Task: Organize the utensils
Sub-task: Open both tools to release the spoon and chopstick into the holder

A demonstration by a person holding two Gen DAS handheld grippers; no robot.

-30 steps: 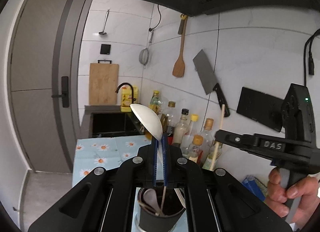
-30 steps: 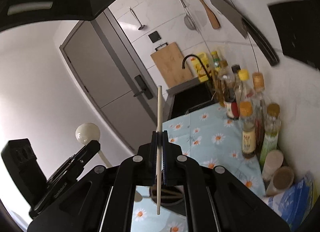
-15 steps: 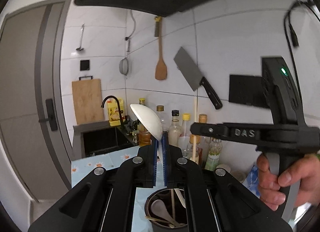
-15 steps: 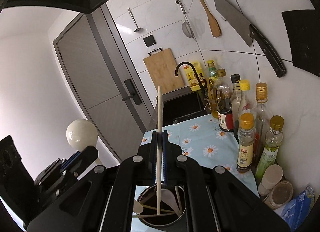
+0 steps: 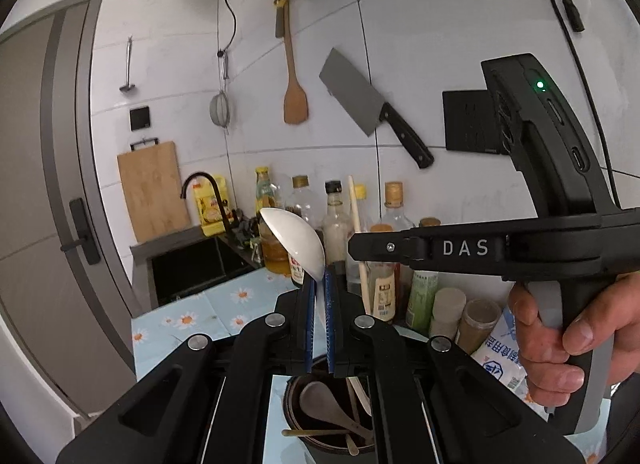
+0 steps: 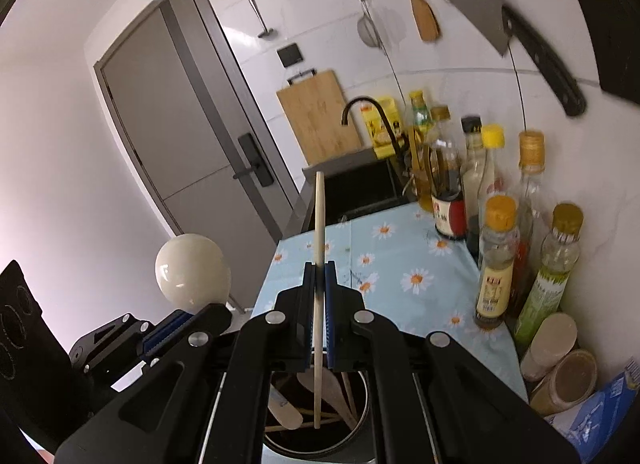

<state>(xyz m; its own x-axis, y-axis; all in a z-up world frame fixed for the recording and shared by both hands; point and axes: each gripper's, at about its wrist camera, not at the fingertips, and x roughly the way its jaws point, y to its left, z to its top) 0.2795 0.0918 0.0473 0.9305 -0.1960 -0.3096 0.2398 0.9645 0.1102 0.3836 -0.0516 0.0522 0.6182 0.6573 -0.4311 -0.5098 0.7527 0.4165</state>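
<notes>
Left gripper [image 5: 318, 320] clamps white ceramic spoon [image 5: 294, 240] handle, bowl up, above dark utensil pot [image 5: 296, 424]. Right gripper [image 6: 316, 304] pinches wooden chopstick [image 6: 319, 264] upright, lower tip inside pot [image 6: 356, 428]. Pot rim half hidden behind gripper bodies; contents partly obscured.

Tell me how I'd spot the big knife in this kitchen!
Look at the white tiled wall above the row of bottles on the counter. Things hang there: a wooden spatula, a small strainer, and right of the spatula, the cleaver. It is the only one with a wide grey blade and a black handle, hanging tilted.
</notes>
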